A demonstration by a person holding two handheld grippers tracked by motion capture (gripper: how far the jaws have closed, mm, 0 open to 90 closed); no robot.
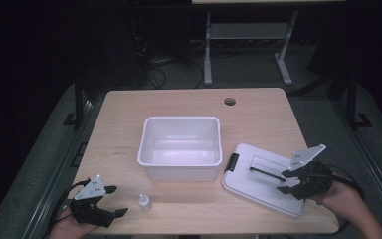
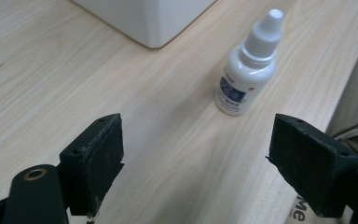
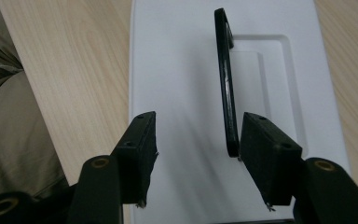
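R gripper (image 1: 289, 181) sits over the white lid (image 1: 258, 186), which lies flat on the worktop (image 1: 189, 102) near the front-right corner, just right of the white bin (image 1: 180, 148). Lid is turned at an angle to the worktop edges, w/ a black latch (image 1: 233, 162) on its end nearest the bin. In the right gripper view the lid's black handle (image 3: 227, 79) stands up on edge from the recessed panel, running away from the camera. R fingers (image 3: 142, 140) are about half open. Handle's near end sits btwn them, right up against the inner face of the right-side finger; can't tell if it touches. Clear gap to the other finger, so no grip on the handle; nothing held.

L gripper (image 1: 113, 200) is at the front-left corner of the worktop, fingers (image 2: 98, 154) spread wide w/ nothing btwn them but bare wood. Small white dropper bottle (image 1: 144, 202) stands upright near the front edge, just beyond the L fingertips and in front of the bin's front-left corner, apart from both. In the left gripper view the bottle (image 2: 249, 70) has a blue label and white cap, sits ahead of the fingers and off toward the right-side one, not touched.

Bin stands open-topped at about the middle of the worktop. Round cable hole (image 1: 230, 101) near the back edge.
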